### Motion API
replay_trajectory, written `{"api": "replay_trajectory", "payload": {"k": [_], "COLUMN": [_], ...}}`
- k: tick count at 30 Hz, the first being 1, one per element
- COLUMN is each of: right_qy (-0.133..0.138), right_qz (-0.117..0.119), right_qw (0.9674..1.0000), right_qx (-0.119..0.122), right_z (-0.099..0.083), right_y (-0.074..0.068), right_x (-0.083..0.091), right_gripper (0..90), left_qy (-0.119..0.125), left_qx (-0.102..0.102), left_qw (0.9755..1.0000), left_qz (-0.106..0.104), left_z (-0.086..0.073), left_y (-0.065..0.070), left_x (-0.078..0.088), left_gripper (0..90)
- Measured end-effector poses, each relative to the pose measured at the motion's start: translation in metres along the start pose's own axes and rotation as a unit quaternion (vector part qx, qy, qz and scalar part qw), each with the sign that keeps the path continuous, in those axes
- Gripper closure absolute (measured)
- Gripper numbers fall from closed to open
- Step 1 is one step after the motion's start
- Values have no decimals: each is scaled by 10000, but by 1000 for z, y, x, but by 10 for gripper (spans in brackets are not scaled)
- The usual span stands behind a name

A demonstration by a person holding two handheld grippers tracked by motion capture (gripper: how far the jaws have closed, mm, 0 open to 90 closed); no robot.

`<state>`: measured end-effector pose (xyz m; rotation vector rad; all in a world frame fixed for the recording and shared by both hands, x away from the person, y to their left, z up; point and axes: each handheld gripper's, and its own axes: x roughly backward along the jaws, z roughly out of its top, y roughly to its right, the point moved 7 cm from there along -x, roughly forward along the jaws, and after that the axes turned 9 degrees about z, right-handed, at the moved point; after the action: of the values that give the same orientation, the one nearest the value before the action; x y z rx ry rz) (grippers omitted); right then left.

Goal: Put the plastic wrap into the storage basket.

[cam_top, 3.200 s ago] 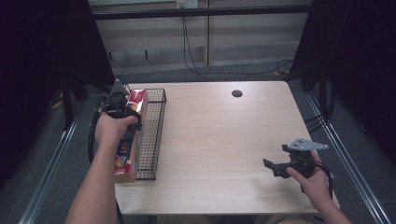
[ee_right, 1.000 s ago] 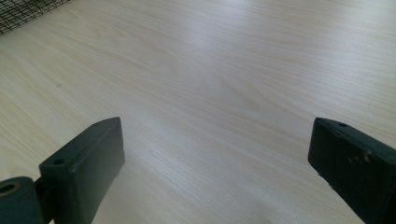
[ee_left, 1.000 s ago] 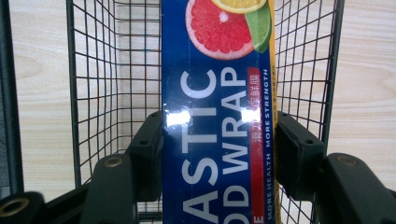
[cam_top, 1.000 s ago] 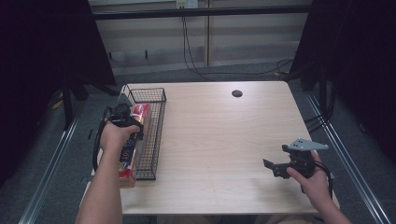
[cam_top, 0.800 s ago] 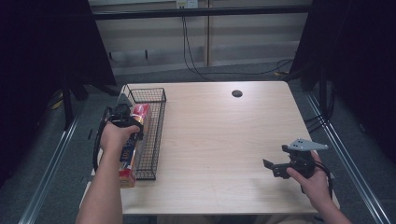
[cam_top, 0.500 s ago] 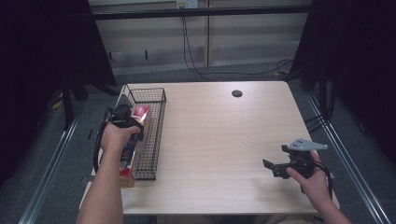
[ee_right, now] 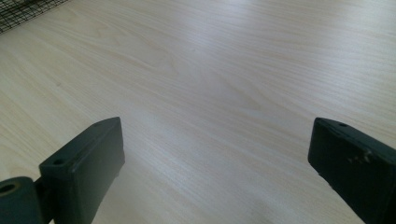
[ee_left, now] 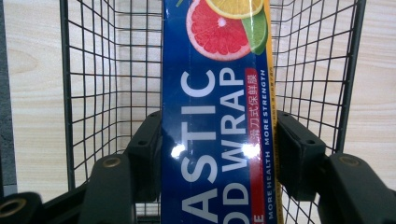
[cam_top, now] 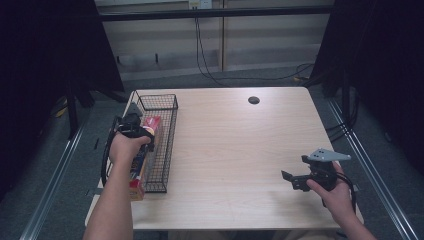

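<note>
A long blue and red plastic wrap box lies lengthwise in the black wire basket at the table's left edge. The box's near end sticks out past the basket's front. My left gripper comes down on the box from above, and in the left gripper view the left gripper is shut on it, both pads pressed against its long sides. Basket mesh shows on either side. My right gripper hovers low over the front right of the table. In its own view the right gripper is open, nothing between the jaws.
The light wood table has a small black round grommet near its far edge. Cables hang behind the table, and dark curtains flank both sides. A corner of the basket is at the top left of the right gripper view.
Since the earliest frame my left gripper and the box have shifted toward the near end of the basket. Over the last second nothing visibly moves. The right gripper stays put.
</note>
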<state>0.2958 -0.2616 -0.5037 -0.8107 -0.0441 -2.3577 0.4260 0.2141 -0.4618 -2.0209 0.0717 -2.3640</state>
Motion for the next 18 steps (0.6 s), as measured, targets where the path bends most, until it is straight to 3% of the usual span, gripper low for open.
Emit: {"api": "replay_trajectory", "payload": {"k": [13, 18], "right_qy": [-1, 3], "right_qz": [12, 24], "right_qw": [10000, 10000], "right_qx": [15, 27], "right_z": [0, 1], "right_y": [-1, -1], "right_x": [0, 0], "right_gripper": [35, 35], "left_qy": [91, 134], "left_qx": [7, 112], "left_qw": [10000, 9998], "left_qz": [-8, -14], "left_z": [0, -1], "left_y": [0, 1], "left_x": [-1, -1], "left_gripper": [403, 394]}}
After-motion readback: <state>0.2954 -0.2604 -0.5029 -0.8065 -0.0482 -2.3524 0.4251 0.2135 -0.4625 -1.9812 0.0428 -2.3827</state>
